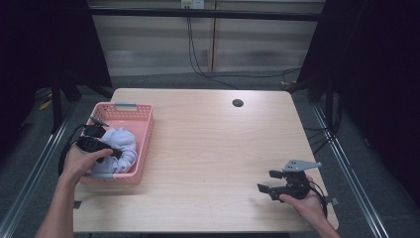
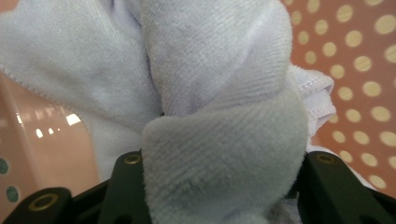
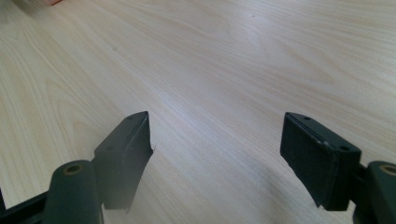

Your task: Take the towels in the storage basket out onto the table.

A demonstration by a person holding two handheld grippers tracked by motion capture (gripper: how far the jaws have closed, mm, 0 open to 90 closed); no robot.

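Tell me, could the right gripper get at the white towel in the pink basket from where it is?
Probably not without moving: the right gripper sits across the table, and the left gripper already pinches the towel in the basket.

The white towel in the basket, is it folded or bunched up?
Bunched up: the white towel lies crumpled in the pink basket, a fold pinched in the left gripper.

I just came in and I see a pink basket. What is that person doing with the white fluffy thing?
A person holds a gripper in each hand. The left gripper reaches into the pink basket at the table's left side, and a fold of the white towel is bunched between its jaws, which look closed on it. The towel is inside the basket. The right gripper waits over bare table near the right corner, jaws open and holding nothing.
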